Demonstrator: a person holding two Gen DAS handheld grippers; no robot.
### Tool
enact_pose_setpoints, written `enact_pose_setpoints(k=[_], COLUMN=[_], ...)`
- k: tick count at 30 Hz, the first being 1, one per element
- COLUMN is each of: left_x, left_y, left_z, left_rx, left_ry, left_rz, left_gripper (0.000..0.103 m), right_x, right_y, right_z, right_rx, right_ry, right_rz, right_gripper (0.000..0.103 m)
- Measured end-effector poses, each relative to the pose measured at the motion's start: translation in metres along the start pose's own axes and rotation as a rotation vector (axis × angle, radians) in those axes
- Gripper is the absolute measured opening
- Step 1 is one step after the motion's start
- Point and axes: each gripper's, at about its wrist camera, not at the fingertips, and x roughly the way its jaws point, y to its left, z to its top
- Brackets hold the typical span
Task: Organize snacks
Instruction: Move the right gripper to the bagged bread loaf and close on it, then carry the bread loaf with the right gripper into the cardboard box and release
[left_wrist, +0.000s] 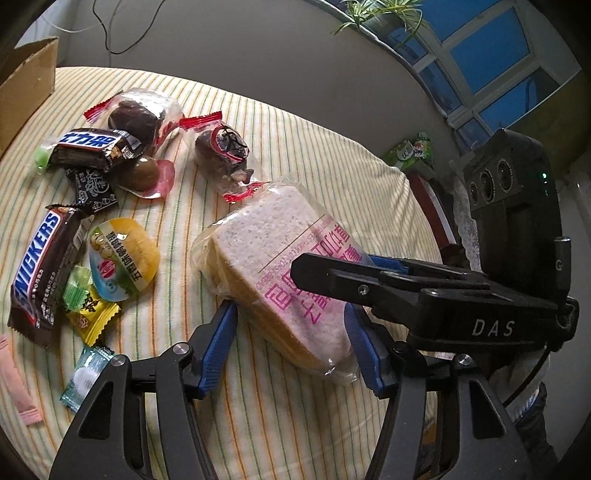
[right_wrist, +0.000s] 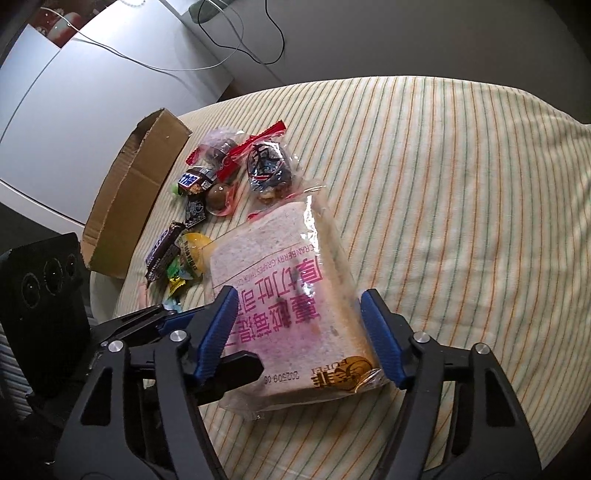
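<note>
The left hand-held gripper (left_wrist: 291, 332) has its blue pads on both sides of the bagged bread slice (left_wrist: 280, 269), the pads against the wrapper — gripping it at the near end. The right hand-held gripper (right_wrist: 299, 332) straddles the same bread slice (right_wrist: 280, 280) from the other side, its blue fingers (right_wrist: 216, 332) touching the wrapper on each edge, so it grips it as well. The bread lies on a striped bedsheet (left_wrist: 332, 166).

To the left of the left hand-held gripper sit a Snickers bar (left_wrist: 40, 269), a yellow jelly cup (left_wrist: 122, 258) and a yellow candy (left_wrist: 92, 314). Farther ahead are a second chocolate bar (left_wrist: 92, 147), a brown chocolate ball (left_wrist: 142, 171) and two clear bags of dark snacks (left_wrist: 225, 151) — all near one another. Beyond them, at the far left, stands a cardboard box (right_wrist: 129, 195).
</note>
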Motion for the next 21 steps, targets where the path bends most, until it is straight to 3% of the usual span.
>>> enact_pose_setpoints(k=[12, 21], left_x=[-0.010, -0.046], left_y=[-0.009, 0.000], left_z=[-0.003, -0.006], left_rx=[0.055, 0.078], left_ry=[-0.035, -0.103], left_rz=[0.045, 0.076], left_gripper=[0.059, 0.059], right_x=[-0.005, -0.014], right_y=[0.016, 0.046], right_z=[-0.004, -0.001], right_rx=[-0.021, -0.060], right_ry=[0.004, -0.022], right_rz=[-0.024, -0.013], right_gripper=[0.064, 0.063])
